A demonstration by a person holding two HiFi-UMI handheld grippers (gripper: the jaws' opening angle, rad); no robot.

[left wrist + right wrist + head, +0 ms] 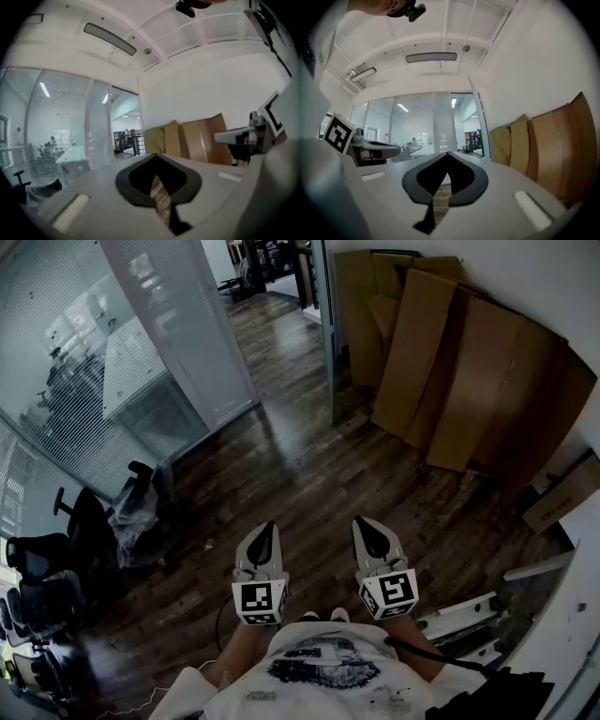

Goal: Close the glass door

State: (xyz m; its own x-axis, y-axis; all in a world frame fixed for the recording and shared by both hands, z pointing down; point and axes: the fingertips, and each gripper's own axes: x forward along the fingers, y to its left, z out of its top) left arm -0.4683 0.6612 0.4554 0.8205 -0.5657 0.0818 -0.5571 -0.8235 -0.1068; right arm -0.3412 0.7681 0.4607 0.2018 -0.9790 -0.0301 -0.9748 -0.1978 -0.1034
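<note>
At the far side of the room, up and left in the head view: glass door (178, 334), a tall flat pane with fine horizontal frosted lines in a pale frame, swung open beside a doorway (281, 287) onto more wood flooring. Well apart from both tongs.

Underfoot, dark wood-plank floor (309, 465), glossy, boards running toward the doorway. Against the white wall (525, 277) at right, big brown cardboard sheets (469, 371), flat, matte, leaning and overlapping. Low at left, black office chairs (42, 563), with a crumpled grey heap (136, 517) beside them. Near the right edge, white metal rails (464, 613) lying on the floor.

Close in, left tongs (268, 527) and right tongs (362, 521) side by side: pale grey shells tapering to black-padded points, each backed by a cube of black-and-white square markers.

Seen along their own length: left tongs (157, 155) closed, tips touching, nothing gripped. Right tongs (448, 153) likewise closed and empty, only floor visible through the slot behind the pads.
</note>
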